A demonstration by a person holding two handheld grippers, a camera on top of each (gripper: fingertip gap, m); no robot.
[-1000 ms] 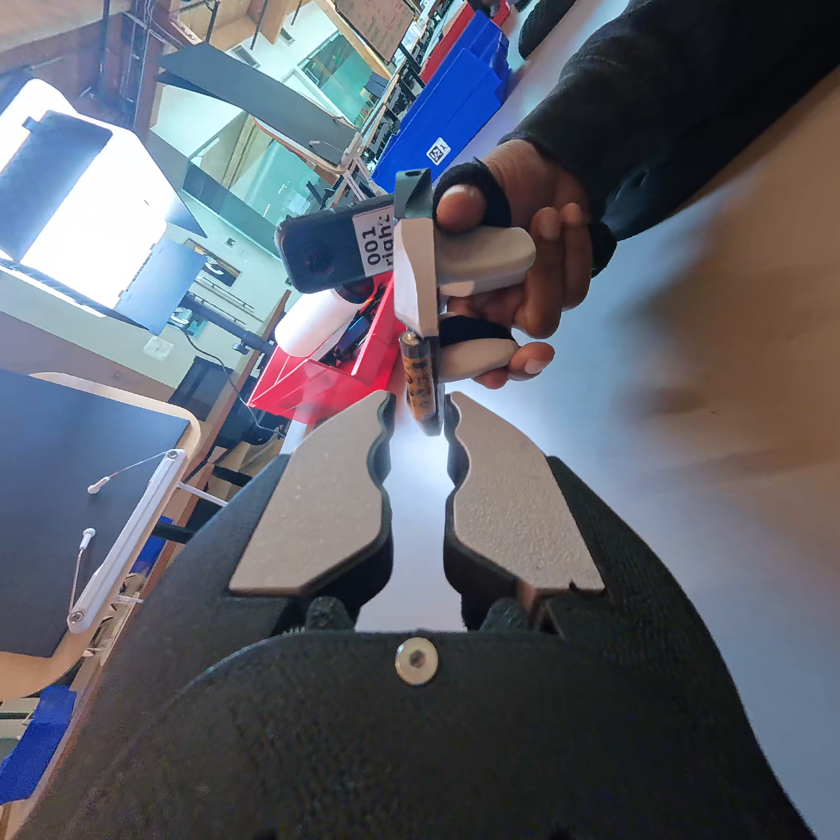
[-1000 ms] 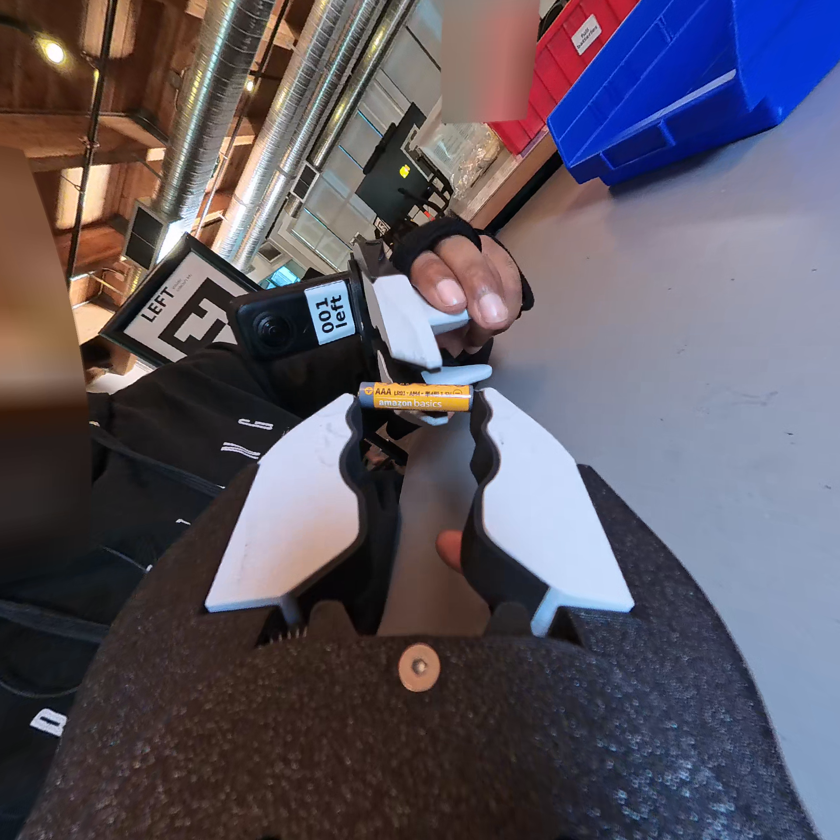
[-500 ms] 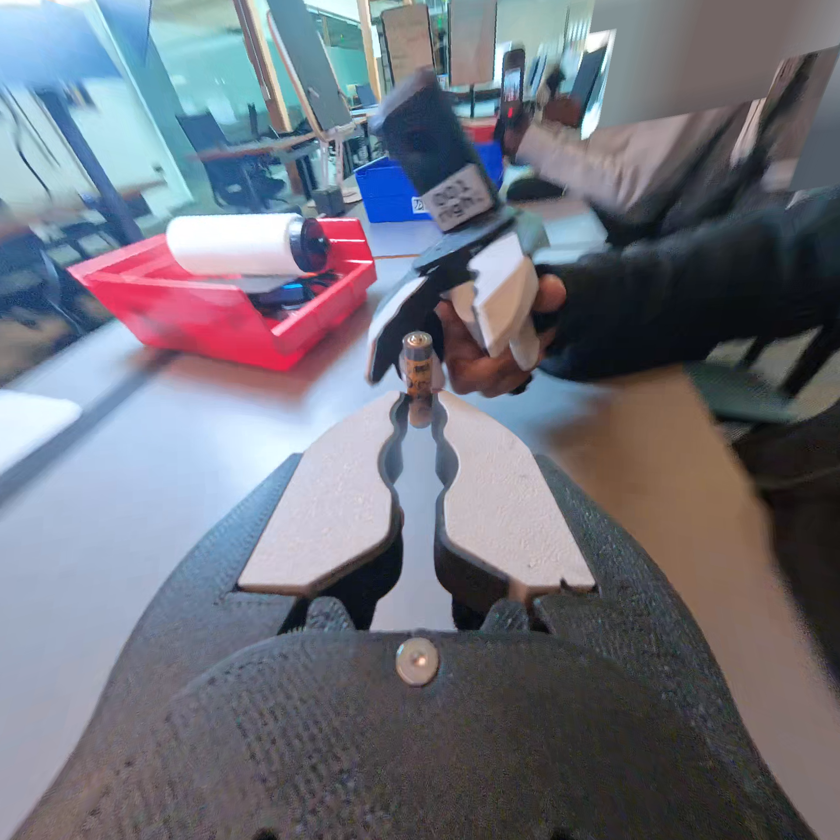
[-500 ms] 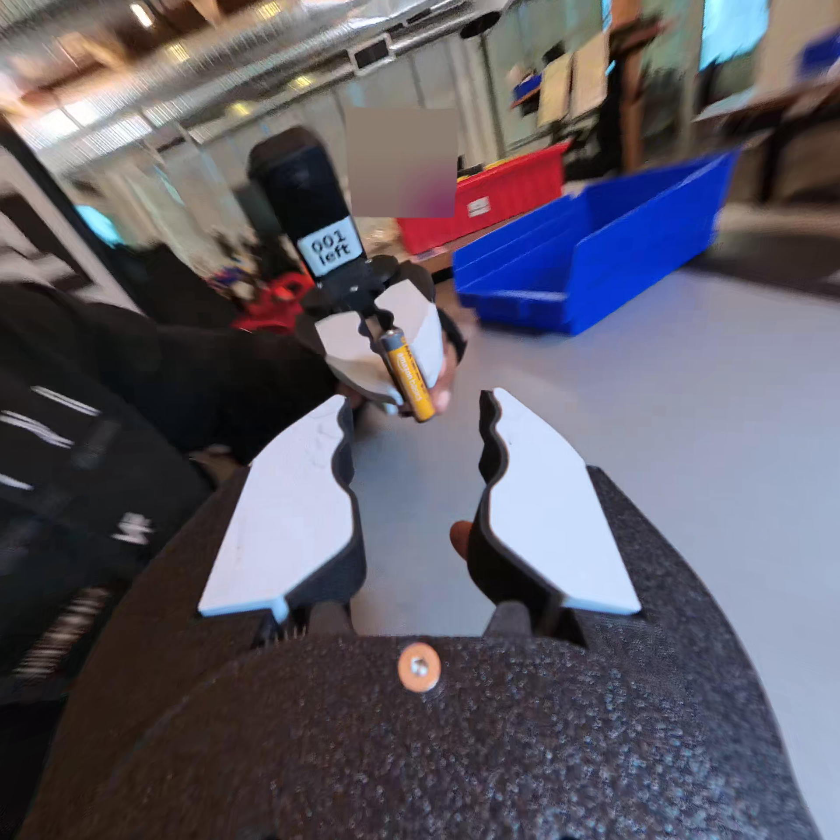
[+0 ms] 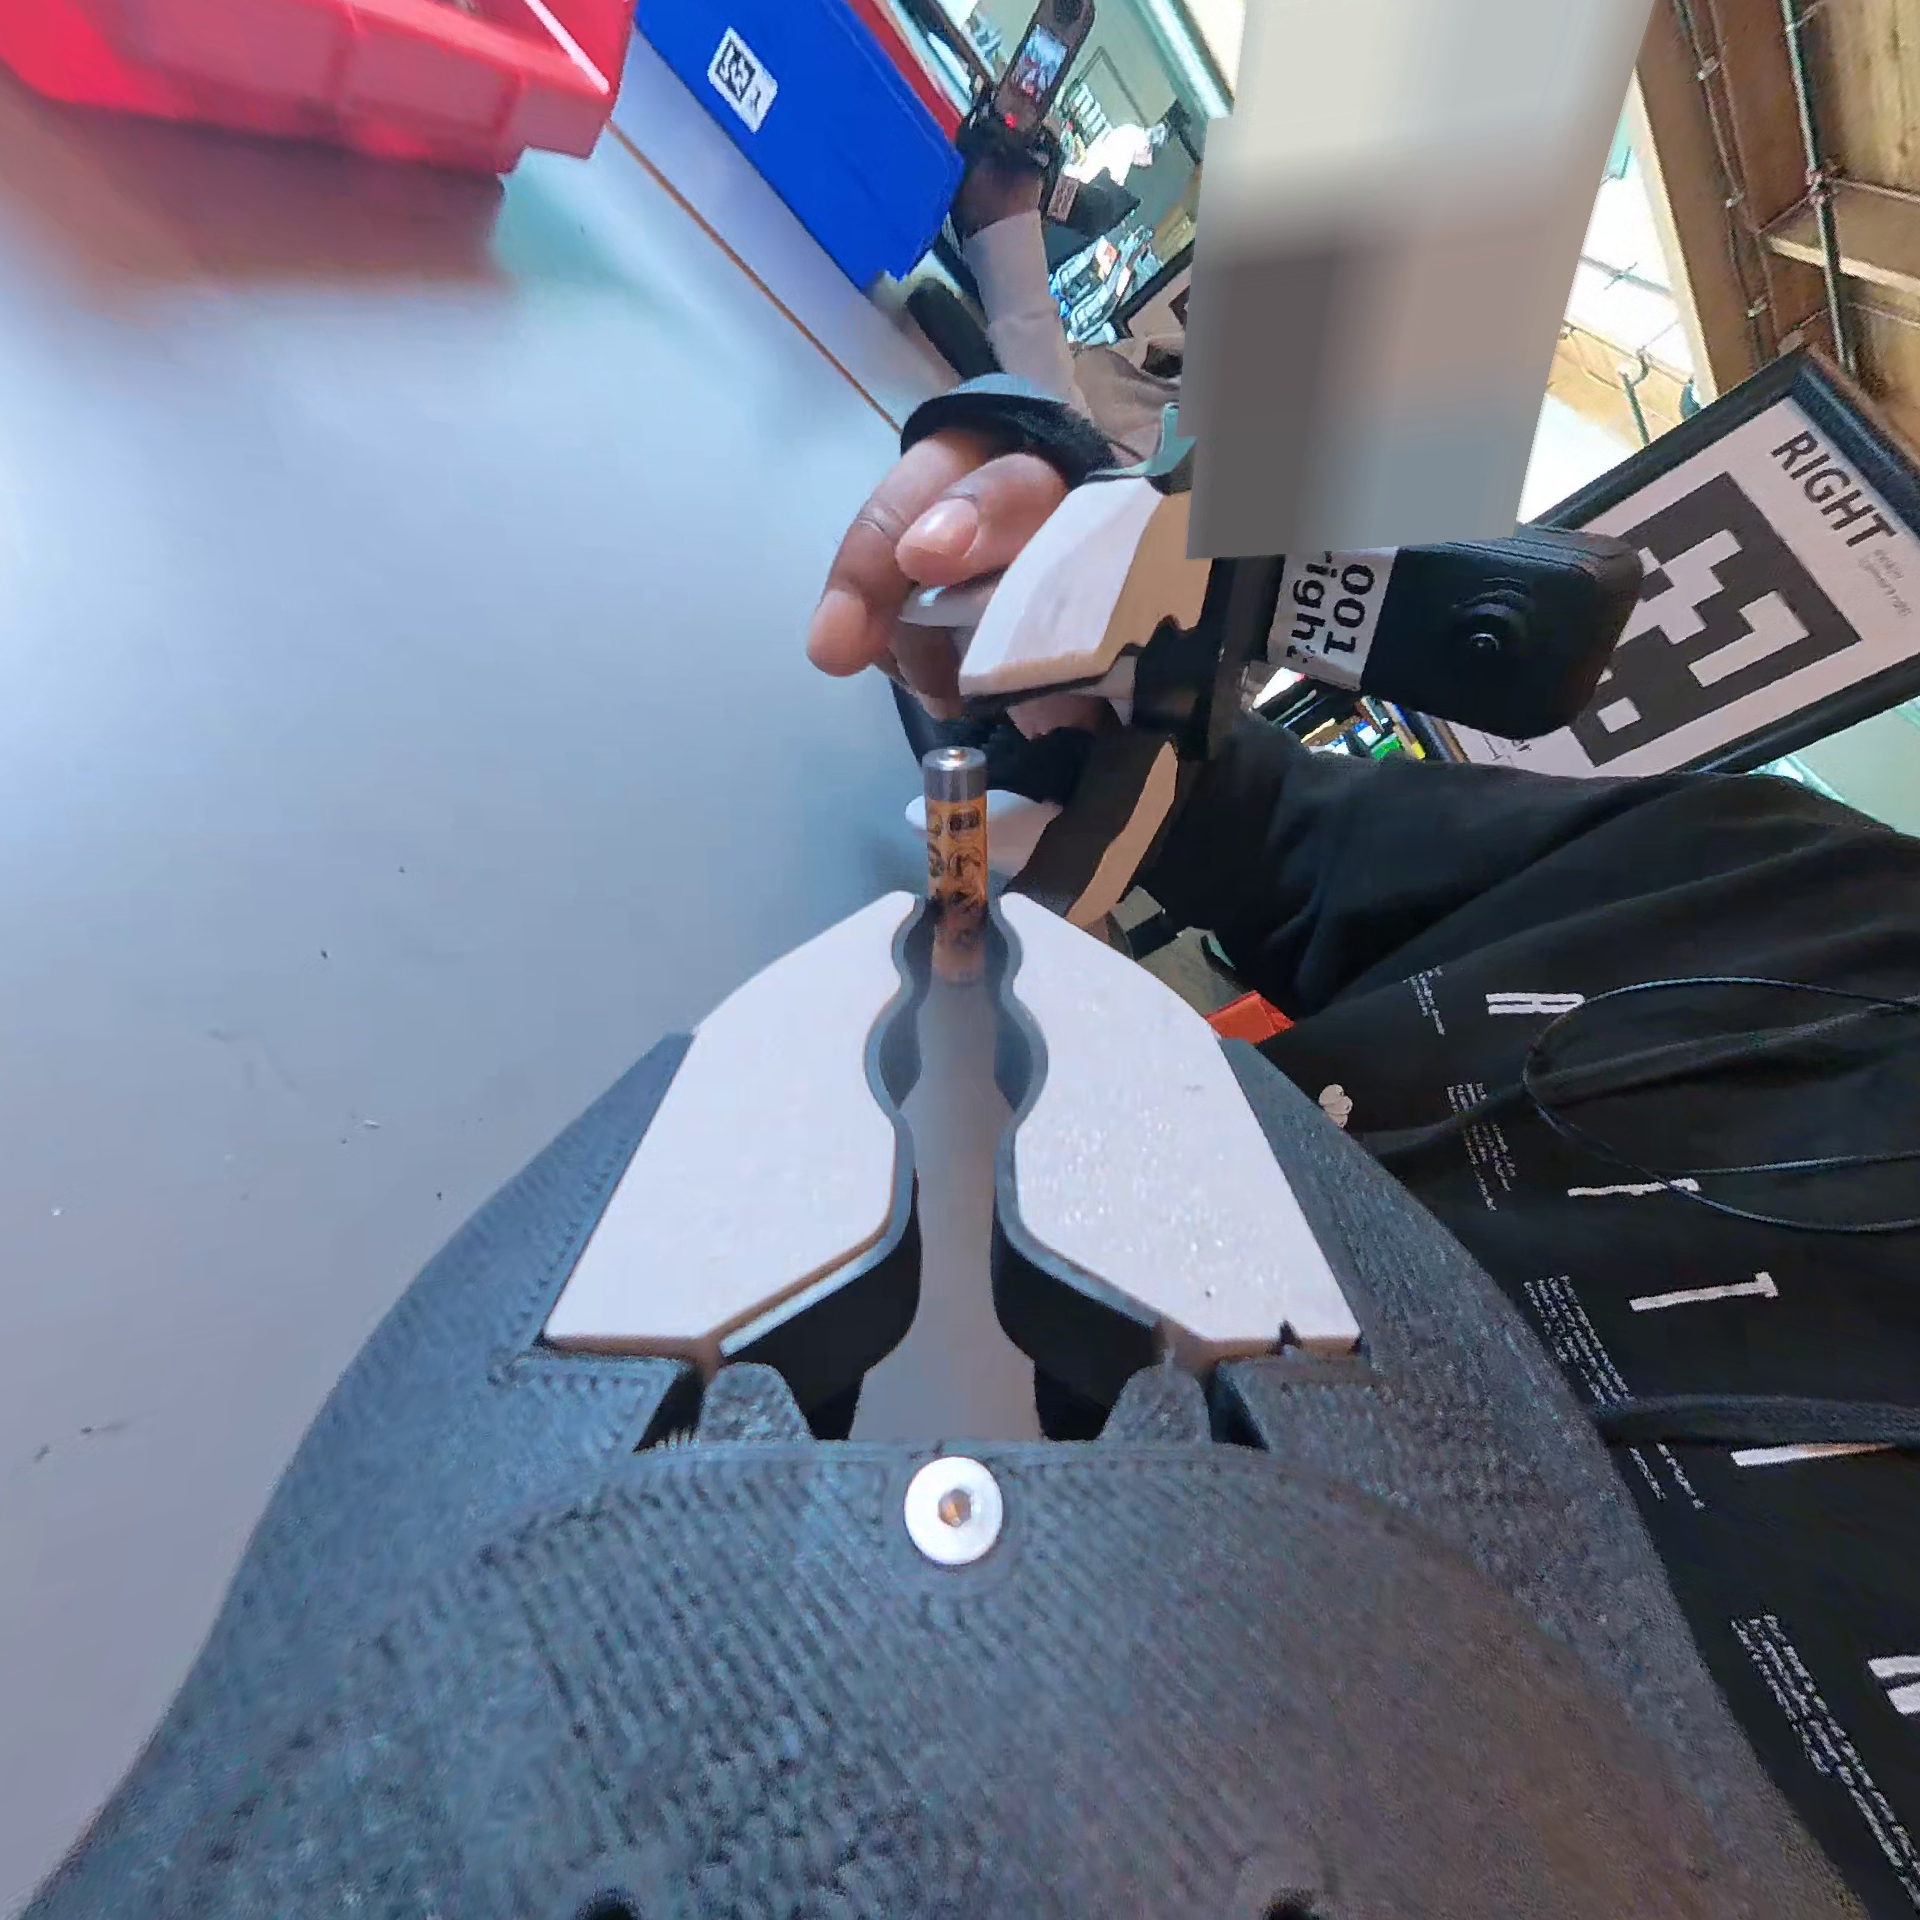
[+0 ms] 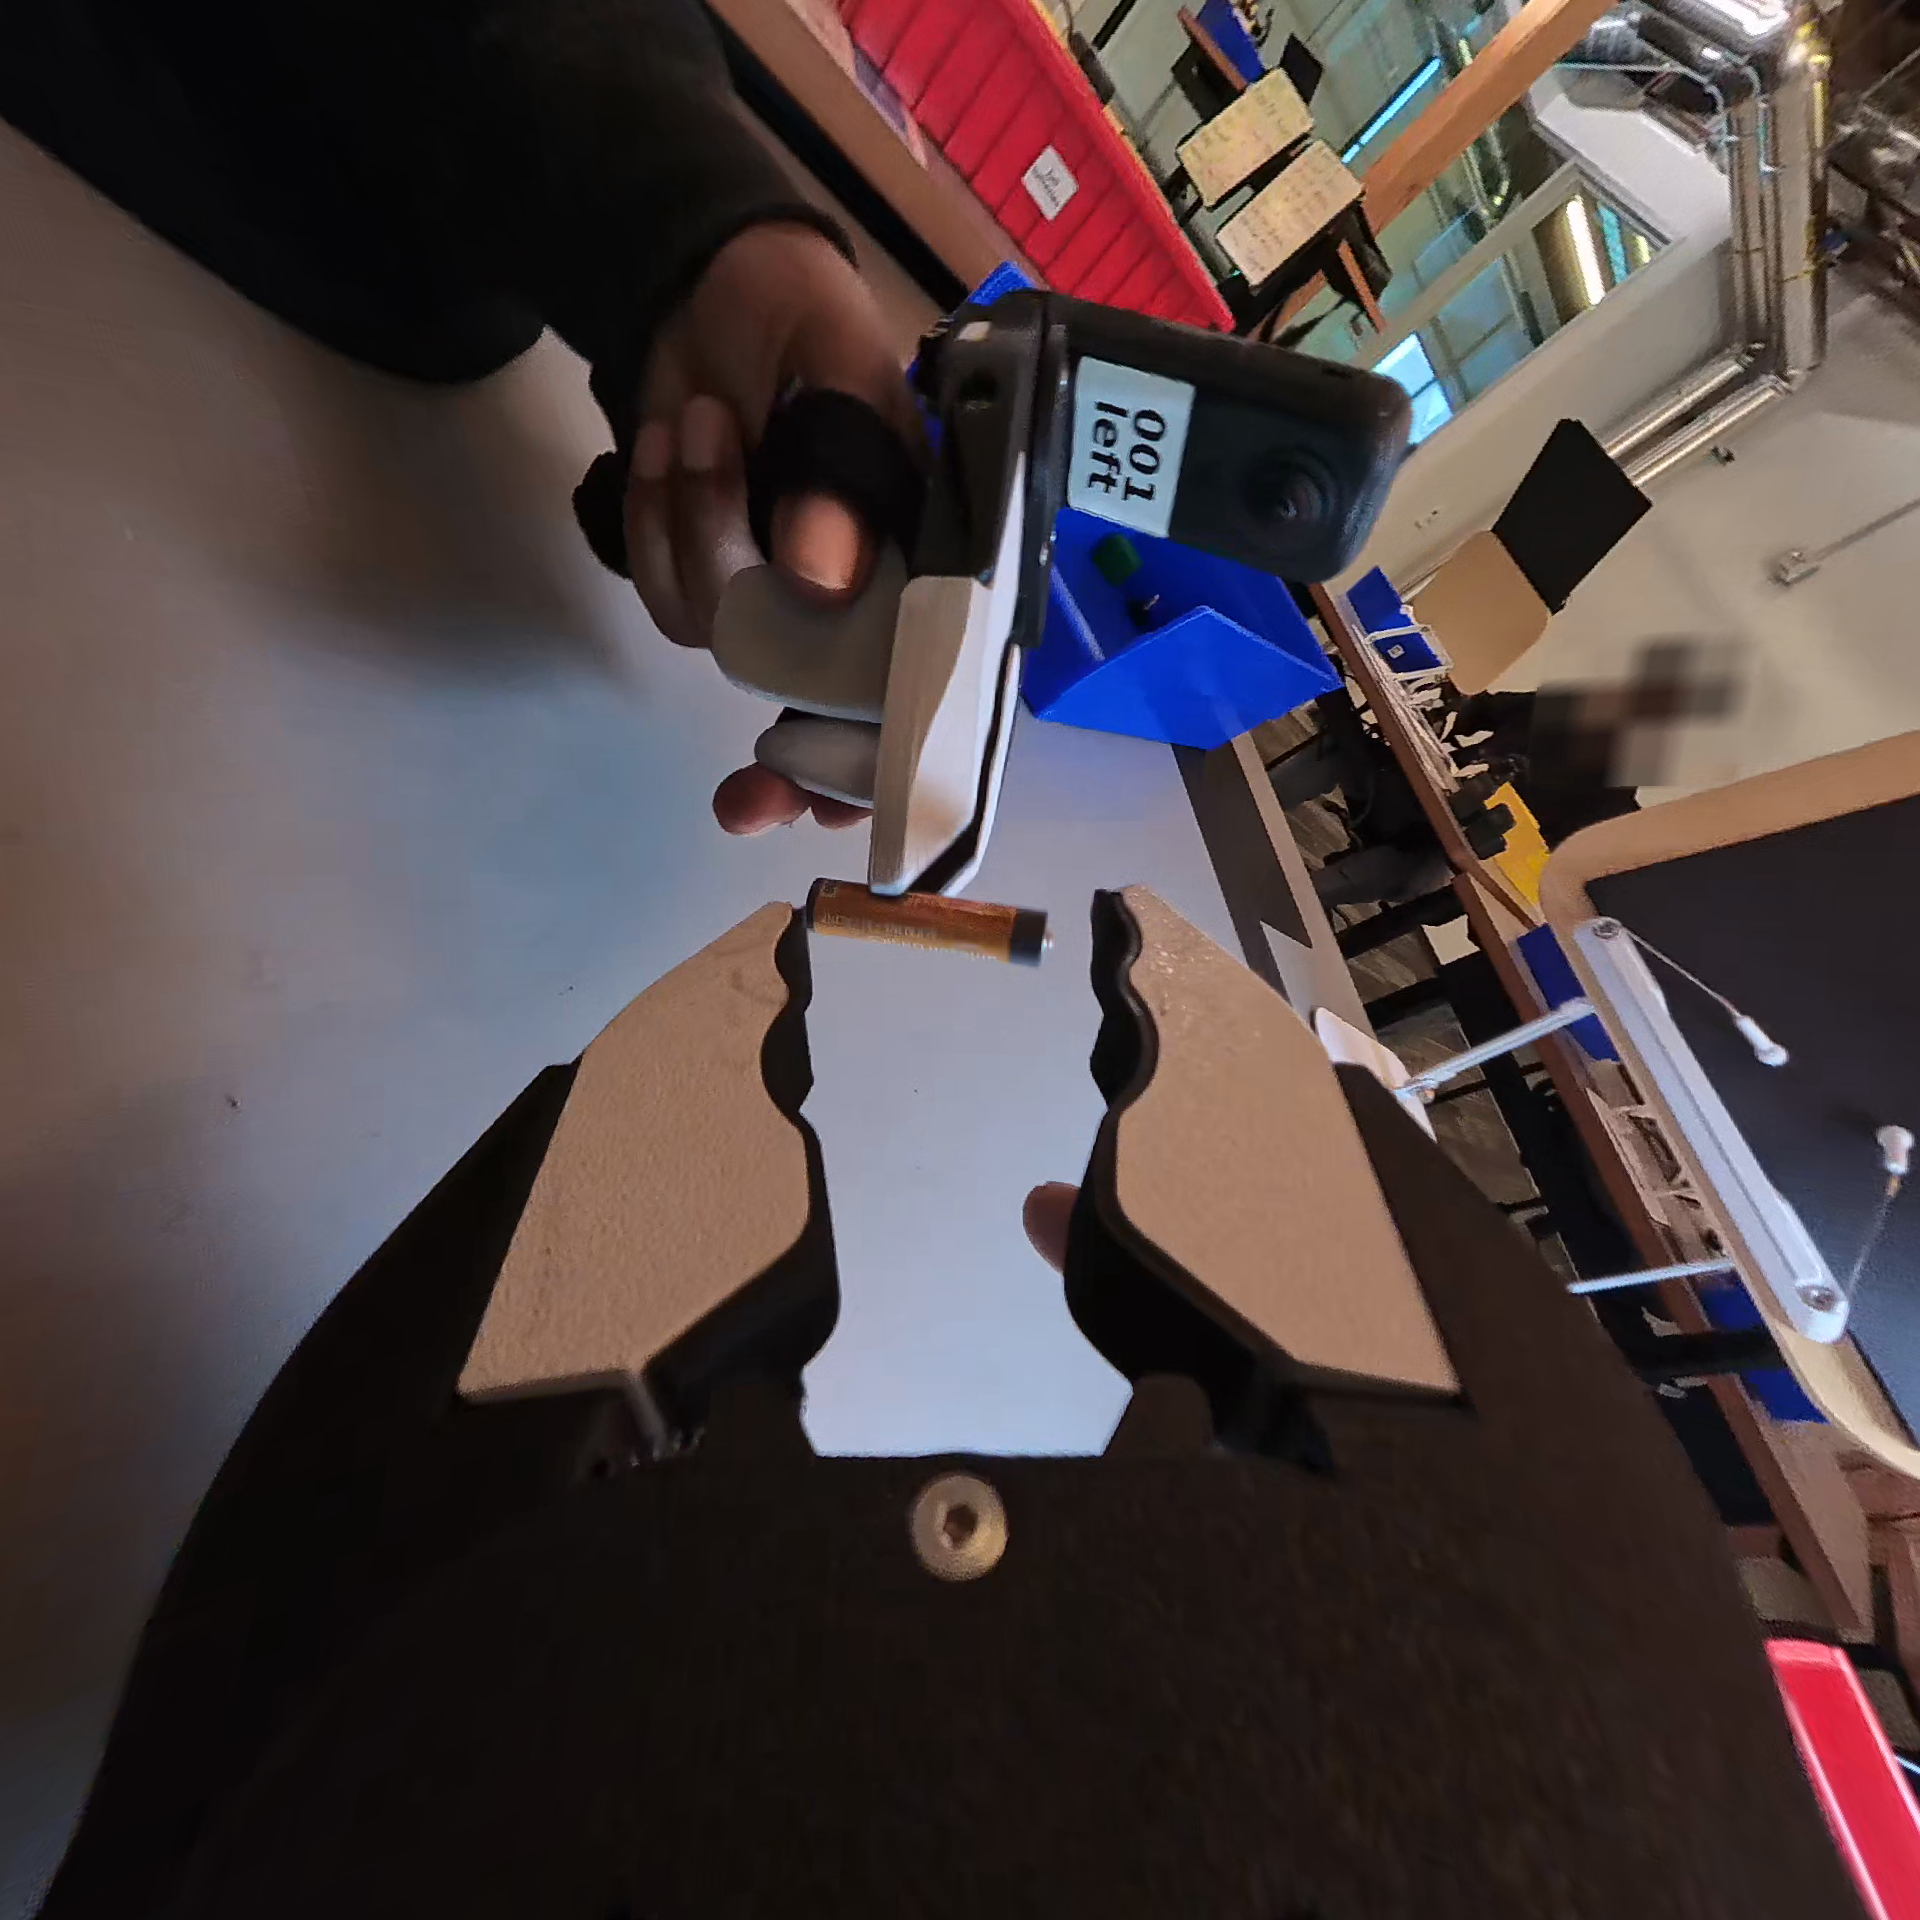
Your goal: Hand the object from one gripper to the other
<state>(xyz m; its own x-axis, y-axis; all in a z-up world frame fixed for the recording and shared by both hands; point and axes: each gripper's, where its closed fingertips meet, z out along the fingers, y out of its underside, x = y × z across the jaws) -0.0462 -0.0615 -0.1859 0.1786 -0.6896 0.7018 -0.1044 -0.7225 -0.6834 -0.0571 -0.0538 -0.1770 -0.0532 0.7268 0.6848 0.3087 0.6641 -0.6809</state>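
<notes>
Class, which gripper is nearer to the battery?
Left. The left gripper is shut on the battery; the right gripper is open, its fingertips just beside it.

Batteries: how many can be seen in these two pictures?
1. The battery is clamped at the tips of the left hand-held gripper; the right wrist view shows the same battery just ahead of the open right hand-held gripper. Others may be hidden in the bins.

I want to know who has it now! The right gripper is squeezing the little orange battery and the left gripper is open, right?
Not quite, it is the other way round. The left gripper is shut on the battery, as the left wrist view shows. The right gripper is open, with the battery lying crosswise in front of its fingertips.
</notes>
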